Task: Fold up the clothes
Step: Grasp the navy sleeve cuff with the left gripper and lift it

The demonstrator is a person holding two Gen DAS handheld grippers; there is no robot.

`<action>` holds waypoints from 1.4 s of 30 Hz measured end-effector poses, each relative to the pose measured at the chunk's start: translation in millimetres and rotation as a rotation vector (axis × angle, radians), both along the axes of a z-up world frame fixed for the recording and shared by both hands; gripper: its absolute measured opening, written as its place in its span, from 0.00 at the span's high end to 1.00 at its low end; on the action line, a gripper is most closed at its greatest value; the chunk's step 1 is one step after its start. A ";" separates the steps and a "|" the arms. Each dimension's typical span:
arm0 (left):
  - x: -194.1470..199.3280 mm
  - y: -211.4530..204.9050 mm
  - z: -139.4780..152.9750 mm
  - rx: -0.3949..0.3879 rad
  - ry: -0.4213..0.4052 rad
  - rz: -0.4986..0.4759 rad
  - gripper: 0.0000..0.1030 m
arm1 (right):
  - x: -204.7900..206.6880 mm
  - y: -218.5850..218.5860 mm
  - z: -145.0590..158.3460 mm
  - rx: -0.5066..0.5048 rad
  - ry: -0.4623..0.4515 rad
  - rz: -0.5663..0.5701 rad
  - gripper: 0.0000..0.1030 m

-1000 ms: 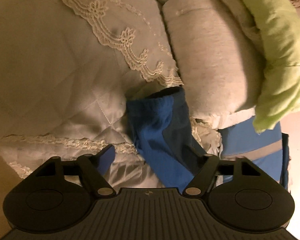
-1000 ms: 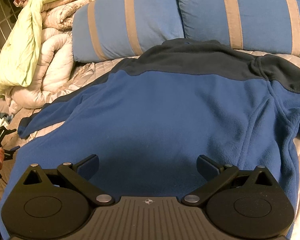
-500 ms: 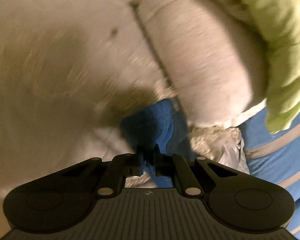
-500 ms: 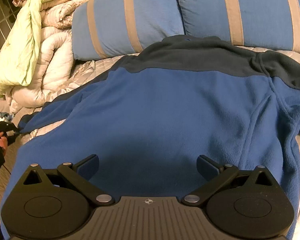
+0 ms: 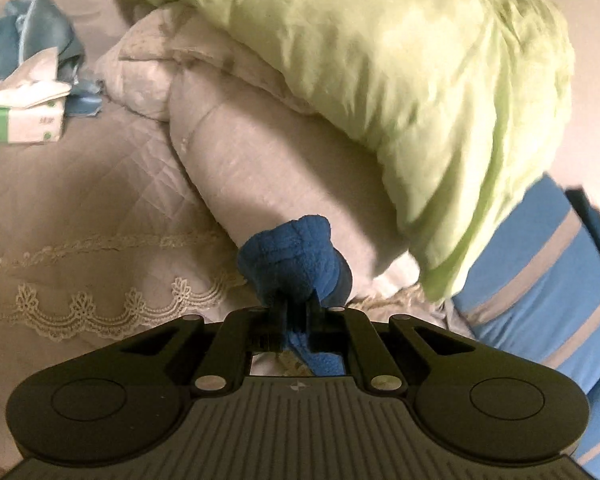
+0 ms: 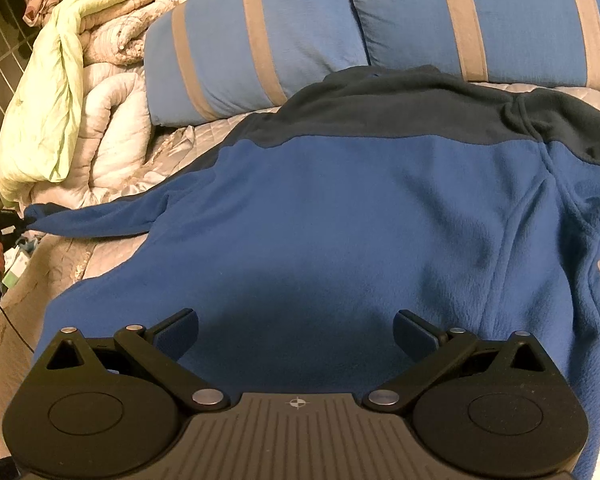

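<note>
Blue fleece jacket [image 6: 340,216] stretches its sleeve cuff [image 5: 296,258] toward nine o'clock, pinched by left gripper [image 5: 296,312]; right gripper [image 6: 298,328] hovers spread

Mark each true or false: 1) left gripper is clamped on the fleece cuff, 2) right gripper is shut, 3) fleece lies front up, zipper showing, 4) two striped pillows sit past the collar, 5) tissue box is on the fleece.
1) True: the left gripper is shut on the cuff.
2) False: the right gripper is open over the fleece.
3) False: no zipper shows.
4) True: striped pillows.
5) False: the tissue box sits on the bedspread.
</note>
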State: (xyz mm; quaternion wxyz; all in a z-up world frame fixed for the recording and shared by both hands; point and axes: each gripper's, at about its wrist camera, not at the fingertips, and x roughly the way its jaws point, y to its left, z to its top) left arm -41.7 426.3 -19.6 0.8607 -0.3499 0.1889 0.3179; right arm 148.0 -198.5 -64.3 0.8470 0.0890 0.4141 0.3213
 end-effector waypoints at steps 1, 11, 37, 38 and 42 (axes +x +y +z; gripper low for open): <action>-1.4 1.7 2.2 -0.018 -0.017 0.012 0.92 | -0.5 0.3 0.2 -0.002 -0.002 0.001 0.00; 17.1 -8.1 34.4 -0.056 -0.124 -0.060 0.93 | -0.1 -1.2 -0.3 0.003 -0.004 0.004 0.00; 55.1 -61.8 27.5 -0.013 -0.096 -0.240 0.93 | 3.7 3.7 -3.1 -0.017 0.033 0.009 0.00; 57.4 -63.2 28.2 -0.007 -0.095 -0.247 0.93 | 4.1 3.6 -3.3 -0.016 0.035 0.008 0.00; 66.8 -71.0 29.7 0.010 -0.097 -0.271 0.93 | 5.8 4.3 -4.1 -0.015 0.045 0.013 0.00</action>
